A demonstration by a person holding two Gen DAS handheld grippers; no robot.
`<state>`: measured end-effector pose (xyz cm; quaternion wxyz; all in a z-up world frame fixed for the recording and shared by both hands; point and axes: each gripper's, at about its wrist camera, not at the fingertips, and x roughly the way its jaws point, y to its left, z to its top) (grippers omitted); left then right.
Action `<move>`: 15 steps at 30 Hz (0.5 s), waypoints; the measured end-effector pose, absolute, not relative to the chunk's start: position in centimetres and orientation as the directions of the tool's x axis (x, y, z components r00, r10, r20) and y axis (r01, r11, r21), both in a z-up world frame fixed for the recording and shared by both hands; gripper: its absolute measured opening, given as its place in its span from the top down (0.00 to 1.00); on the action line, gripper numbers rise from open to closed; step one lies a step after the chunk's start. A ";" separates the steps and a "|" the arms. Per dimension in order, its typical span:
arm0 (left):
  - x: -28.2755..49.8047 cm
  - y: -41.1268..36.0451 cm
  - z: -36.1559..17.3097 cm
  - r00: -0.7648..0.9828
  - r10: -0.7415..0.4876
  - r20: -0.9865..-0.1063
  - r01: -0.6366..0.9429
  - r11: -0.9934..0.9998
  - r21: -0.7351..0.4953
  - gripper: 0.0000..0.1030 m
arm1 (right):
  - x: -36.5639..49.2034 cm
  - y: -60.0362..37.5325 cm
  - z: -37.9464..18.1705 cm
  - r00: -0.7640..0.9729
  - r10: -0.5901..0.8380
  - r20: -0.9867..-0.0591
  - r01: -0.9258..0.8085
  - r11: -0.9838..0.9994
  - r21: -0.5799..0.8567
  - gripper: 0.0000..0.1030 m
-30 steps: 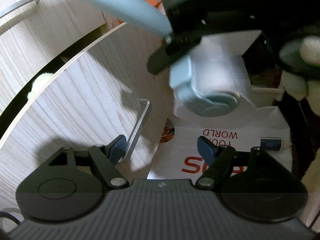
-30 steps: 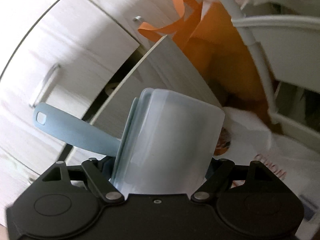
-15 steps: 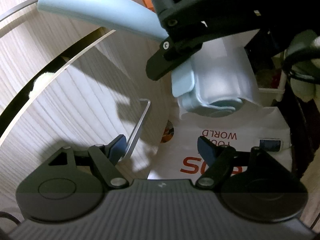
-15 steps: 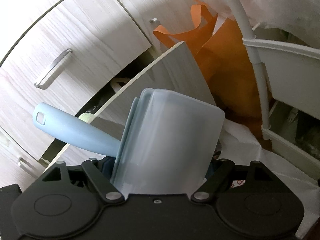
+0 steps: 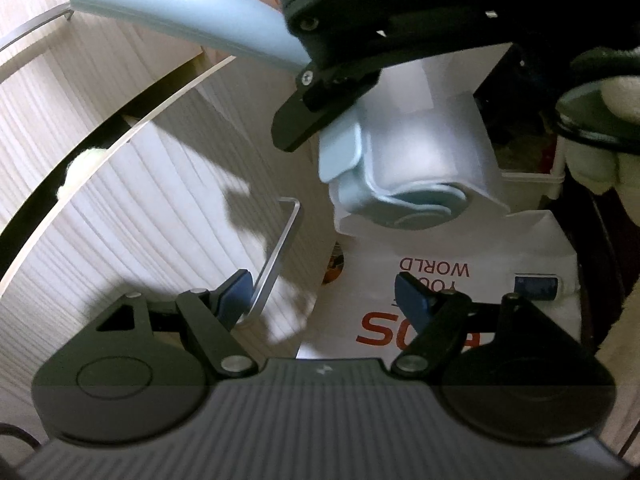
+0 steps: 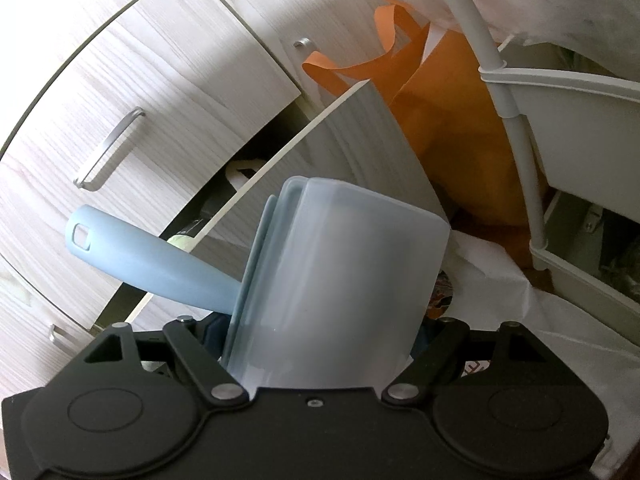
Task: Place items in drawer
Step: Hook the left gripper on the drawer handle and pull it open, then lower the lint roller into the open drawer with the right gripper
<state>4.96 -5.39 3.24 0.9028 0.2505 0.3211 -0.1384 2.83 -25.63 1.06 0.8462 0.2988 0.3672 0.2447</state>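
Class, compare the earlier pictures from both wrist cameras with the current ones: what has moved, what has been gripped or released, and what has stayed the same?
The blue lint roller, gripped by the right claw, has shifted up and slightly right in the left wrist view. Nothing was newly gripped or released. The left claw stays open and empty beside the drawer handle, and the drawer stays pulled open.

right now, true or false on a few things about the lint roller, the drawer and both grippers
1. The right gripper is shut on the lint roller. True.
2. The left gripper holds the drawer handle. False: its jaws stand open and empty, the handle just beside its left finger.
3. The drawer is shut. False: it is pulled out, with a dark gap behind its front.
4. An orange bag stands behind the drawer front. True.
5. The roller's handle is red. False: pale blue.
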 end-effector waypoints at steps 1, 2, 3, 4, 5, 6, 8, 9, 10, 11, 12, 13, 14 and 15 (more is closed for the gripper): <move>5.0 -5.3 3.4 0.757 -0.088 -0.648 0.412 0.834 0.368 0.26 | 2.8 -25.7 1.1 0.610 0.635 -0.474 -0.195 0.700 0.687 0.17; 5.1 -5.3 3.5 0.757 -0.087 -0.647 0.412 0.832 0.370 0.26 | 2.8 -25.7 1.1 0.610 0.636 -0.473 -0.195 0.698 0.689 0.17; 5.1 -5.2 3.7 0.758 -0.088 -0.647 0.413 0.832 0.370 0.26 | 2.7 -25.8 1.0 0.610 0.637 -0.472 -0.194 0.698 0.690 0.17; 5.2 -5.1 4.0 0.757 -0.090 -0.647 0.414 0.832 0.369 0.26 | 2.6 -25.9 1.1 0.609 0.637 -0.472 -0.194 0.697 0.690 0.17; 5.2 -5.0 4.1 0.757 -0.091 -0.647 0.414 0.833 0.367 0.26 | 2.6 -26.0 1.1 0.609 0.637 -0.472 -0.194 0.697 0.690 0.17; 5.3 -4.9 4.3 0.757 -0.093 -0.647 0.414 0.833 0.366 0.26 | 2.6 -26.0 1.1 0.609 0.637 -0.473 -0.194 0.697 0.690 0.17; 5.4 -4.8 4.6 0.758 -0.089 -0.646 0.416 0.829 0.374 0.26 | 2.6 -25.9 1.0 0.607 0.639 -0.473 -0.194 0.696 0.692 0.17; 5.5 -4.8 4.8 0.759 -0.085 -0.646 0.414 0.828 0.378 0.26 | 2.6 -25.9 1.0 0.606 0.640 -0.473 -0.194 0.695 0.692 0.17; 5.6 -4.8 5.0 0.760 -0.081 -0.645 0.411 0.828 0.381 0.26 | 2.6 -25.9 1.0 0.605 0.641 -0.472 -0.195 0.694 0.693 0.17; 5.7 -4.8 5.2 0.760 -0.077 -0.645 0.409 0.828 0.383 0.26 | 2.6 -25.9 1.1 0.604 0.642 -0.472 -0.196 0.693 0.693 0.17; 5.9 -4.7 5.4 0.759 -0.075 -0.647 0.410 0.827 0.386 0.26 | 2.6 -25.8 1.1 0.603 0.644 -0.471 -0.199 0.693 0.693 0.17; 6.0 -4.5 5.6 0.757 -0.077 -0.649 0.413 0.826 0.384 0.26 | 2.6 -25.8 1.1 0.602 0.645 -0.470 -0.200 0.693 0.693 0.17; 6.2 -4.3 6.0 0.753 -0.083 -0.653 0.414 0.831 0.372 0.26 | 2.5 -25.7 1.1 0.602 0.646 -0.469 -0.202 0.692 0.693 0.17; 6.4 -3.8 6.5 0.744 -0.093 -0.661 0.415 0.840 0.350 0.26 | 2.5 -25.8 1.1 0.601 0.649 -0.466 -0.203 0.689 0.696 0.17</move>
